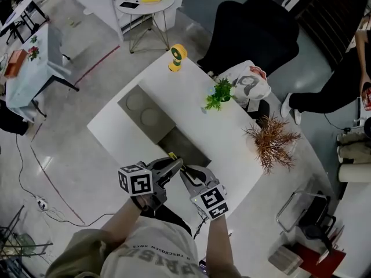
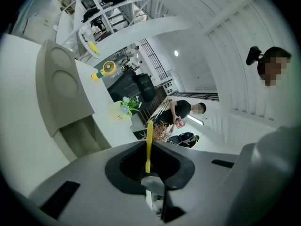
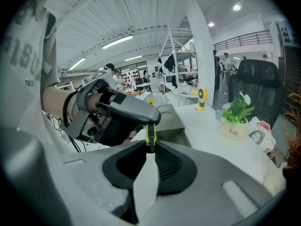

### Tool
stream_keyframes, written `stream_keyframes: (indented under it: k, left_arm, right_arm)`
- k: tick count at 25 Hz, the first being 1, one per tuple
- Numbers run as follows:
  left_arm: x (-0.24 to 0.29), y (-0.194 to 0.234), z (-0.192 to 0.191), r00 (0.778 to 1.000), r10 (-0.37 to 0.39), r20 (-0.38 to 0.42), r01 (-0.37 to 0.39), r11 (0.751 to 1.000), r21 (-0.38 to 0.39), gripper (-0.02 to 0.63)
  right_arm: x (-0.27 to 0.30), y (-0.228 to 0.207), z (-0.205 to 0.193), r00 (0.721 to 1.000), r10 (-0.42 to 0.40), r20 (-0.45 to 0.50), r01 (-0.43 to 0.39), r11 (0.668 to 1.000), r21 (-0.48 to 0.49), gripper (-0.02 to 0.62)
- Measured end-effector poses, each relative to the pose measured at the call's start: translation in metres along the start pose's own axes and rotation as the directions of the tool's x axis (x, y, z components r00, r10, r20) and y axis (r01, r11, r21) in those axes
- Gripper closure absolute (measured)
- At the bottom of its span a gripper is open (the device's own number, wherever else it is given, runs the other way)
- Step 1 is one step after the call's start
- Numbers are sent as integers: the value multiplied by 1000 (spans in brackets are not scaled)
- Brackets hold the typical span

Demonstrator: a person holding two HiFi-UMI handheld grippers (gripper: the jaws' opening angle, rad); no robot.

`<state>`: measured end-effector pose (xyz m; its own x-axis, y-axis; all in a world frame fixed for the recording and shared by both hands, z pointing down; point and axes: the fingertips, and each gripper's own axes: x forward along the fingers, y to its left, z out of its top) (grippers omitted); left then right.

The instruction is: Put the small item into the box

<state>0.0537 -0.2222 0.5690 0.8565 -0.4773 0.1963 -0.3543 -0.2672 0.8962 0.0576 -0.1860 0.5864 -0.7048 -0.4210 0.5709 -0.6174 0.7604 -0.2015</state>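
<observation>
A small, thin yellow item [image 1: 172,155] with a dark end is held above the near edge of the white table [image 1: 232,149], between both grippers. My left gripper [image 1: 173,162] is shut on it; in the left gripper view the yellow item [image 2: 149,145] stands up from the closed jaws of that gripper [image 2: 148,169]. My right gripper [image 1: 181,168] meets it tip to tip. In the right gripper view its jaws [image 3: 150,146] pinch the yellow item's [image 3: 150,134] lower end while the left gripper [image 3: 149,120] holds the top. The grey open box [image 1: 185,146] lies just beyond, its lid [image 1: 144,110] folded back.
On the table stand a yellow toy fan [image 1: 177,57], a potted green plant [image 1: 219,94], a printed bag [image 1: 250,84] and a dried brown plant [image 1: 271,141]. A black chair [image 1: 255,30] is behind the table, and a person [image 1: 339,86] sits at the right.
</observation>
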Motion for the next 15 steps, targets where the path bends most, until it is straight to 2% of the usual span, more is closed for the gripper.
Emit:
stream_keyframes:
  k: [6,10,11,15]
  left_arm:
    - [5,4,1,999,-6,-36,6,1000,-19,574]
    - [7,5,0,997,-10,-72,11,1000,23,572]
    - [7,5,1,997,-10,-80,13,999,38,557]
    - [5,8,3,995,-2,-98,12,995,104,398]
  right_arm:
    - [3,-4,-2,999,-14,-36,15,999,36,538]
    - [5,-6,-4,999,-11,-51,13,999,44,538]
    - [5,-6,-4,998,-12,-55,14,999,42,538]
    - [8,-8,-5,997,-25,-73,27,999,28,538]
